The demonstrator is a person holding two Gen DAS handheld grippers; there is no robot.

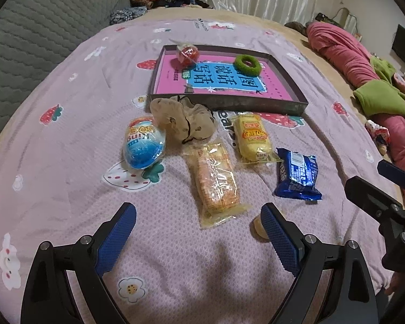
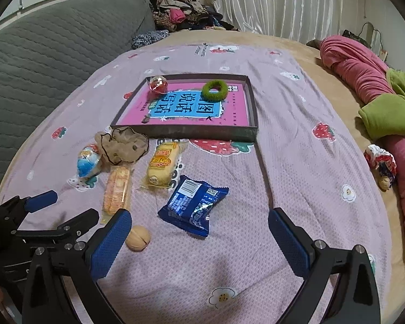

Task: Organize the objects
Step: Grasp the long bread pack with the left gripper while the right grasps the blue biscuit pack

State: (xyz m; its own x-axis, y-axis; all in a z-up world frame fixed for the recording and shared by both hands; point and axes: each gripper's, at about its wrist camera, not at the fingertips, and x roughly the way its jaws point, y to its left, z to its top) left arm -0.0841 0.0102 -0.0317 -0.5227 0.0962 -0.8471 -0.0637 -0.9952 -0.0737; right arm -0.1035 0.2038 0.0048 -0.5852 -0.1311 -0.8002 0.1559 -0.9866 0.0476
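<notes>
Both grippers hover low over the pink patterned bedspread (image 1: 67, 140), side by side and pointing toward the shallow box lid (image 1: 291, 81). The left gripper (image 1: 199, 216) has its jaws spread wide and holds nothing; the orange cracker packet (image 1: 216, 178) lies just ahead between its blue pads (image 1: 116, 237). The right gripper (image 2: 199, 221) is likewise wide apart and empty, with the blue snack packet (image 2: 194, 205) ahead and a walnut (image 2: 138, 238) touching its left finger. A green hair ring (image 2: 215, 89) and a red ball (image 2: 158, 84) sit inside the lid.
</notes>
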